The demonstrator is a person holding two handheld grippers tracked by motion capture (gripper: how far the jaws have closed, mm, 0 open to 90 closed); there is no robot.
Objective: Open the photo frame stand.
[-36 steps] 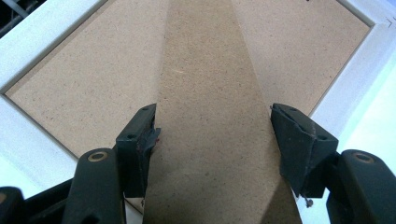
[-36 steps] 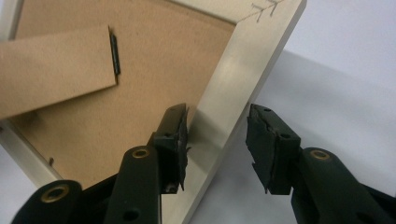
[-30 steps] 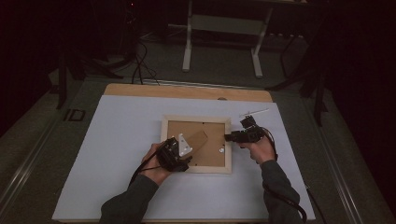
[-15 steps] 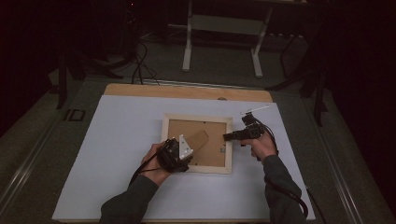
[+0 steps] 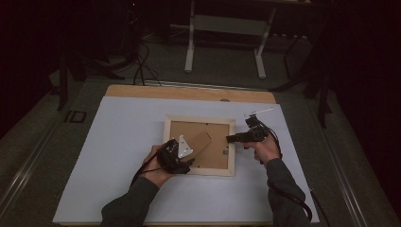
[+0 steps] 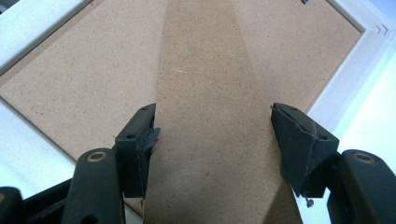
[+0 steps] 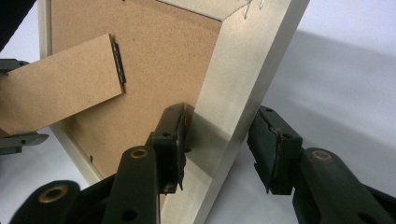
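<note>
1. You have one picture frame lying face down near the middle of the white mat, its brown backing board up.
2. There is one easel stand, a brown cardboard flap hinged to the backing by one small dark metal hinge; in your right gripper view its free end lifts off the backing.
3. You hold two grippers, one per hand. Your left gripper sits at the frame's near-left corner; your right gripper comes in at the frame's right rail.
4. Left gripper: both jaws straddle the stand's free end, one on each edge. The left pad touches the cardboard's edge; a thin gap shows at the right pad, so the jaws stand open around it, not clamped.
5. Right gripper: the jaws stand partly open across the pale wooden right rail. The inner pad lies against the rail's inside edge above the backing; the outer pad stands clear of the outside edge.
6. Two bent metal tabs show at the frame's far corner.
</note>
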